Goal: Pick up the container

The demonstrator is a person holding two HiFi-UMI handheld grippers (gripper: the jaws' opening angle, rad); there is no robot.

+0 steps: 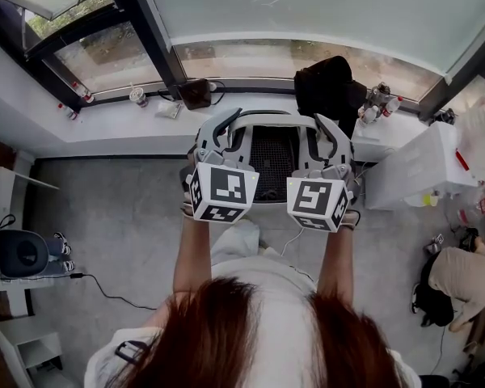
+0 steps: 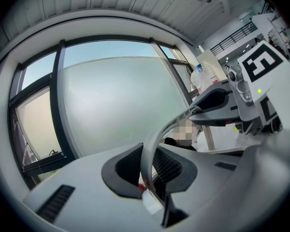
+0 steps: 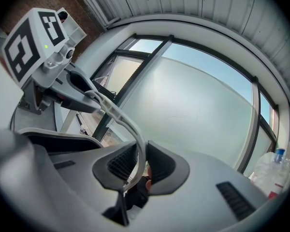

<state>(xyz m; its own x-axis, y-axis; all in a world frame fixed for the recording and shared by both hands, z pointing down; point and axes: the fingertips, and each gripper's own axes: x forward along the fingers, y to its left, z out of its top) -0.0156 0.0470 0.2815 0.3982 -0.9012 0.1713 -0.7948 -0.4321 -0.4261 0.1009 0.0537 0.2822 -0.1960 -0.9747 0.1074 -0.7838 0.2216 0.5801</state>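
Left tool (image 1: 226, 129): clenched on the pale curved handle (image 1: 271, 116) of the container (image 1: 272, 156). In the left gripper view, the dark pads (image 2: 123, 170) press both sides of the handle strip (image 2: 157, 139), no gap seen.

Right tool (image 1: 319, 128): likewise clenched on the same handle at its opp. end. The right gripper view shows the strip (image 3: 130, 129) pinched between the pads (image 3: 159, 166).

Container: dark mesh body, hangs between the two tools, in front of the person and just beside the window ledge (image 1: 105, 124). Cannot tell whether its base rests on anything.

Surroundings: cup (image 1: 137, 95) and black bag (image 1: 327, 87) on the ledge, well apart. Grey floor (image 1: 121, 225) below. Clear bottle (image 3: 270, 170) at the right edge of the right gripper view.
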